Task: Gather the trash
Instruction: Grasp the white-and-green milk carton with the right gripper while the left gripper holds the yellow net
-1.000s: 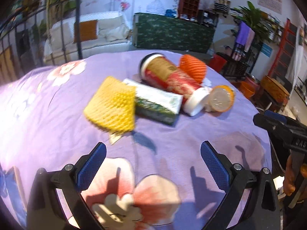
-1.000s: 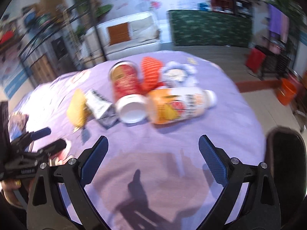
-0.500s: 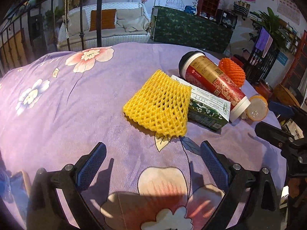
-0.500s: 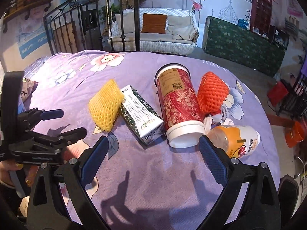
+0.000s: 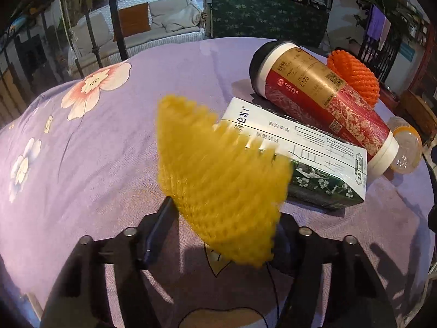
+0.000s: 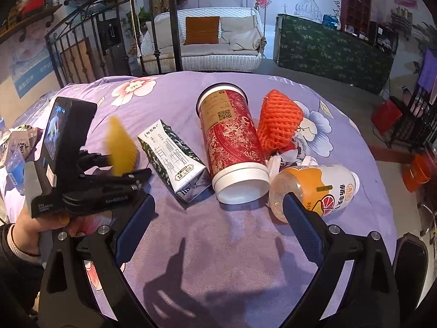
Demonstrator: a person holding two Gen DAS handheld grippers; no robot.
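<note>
My left gripper is shut on the yellow foam net and holds it lifted off the purple cloth; it also shows in the right wrist view. Beside it lie a green-and-white milk carton, a red-and-gold cup on its side, an orange foam net and an orange juice bottle. My right gripper is open and empty, just in front of the cup and the bottle.
The purple flowered tablecloth covers a round table. Crumpled white paper lies between the cup and bottle. A water bottle and packaging sit at the table's left edge. A dark bin is at the lower right.
My left gripper moved forward, closed on the yellow foam net and lifted it. My right gripper came a little closer to the cup and bottle.
</note>
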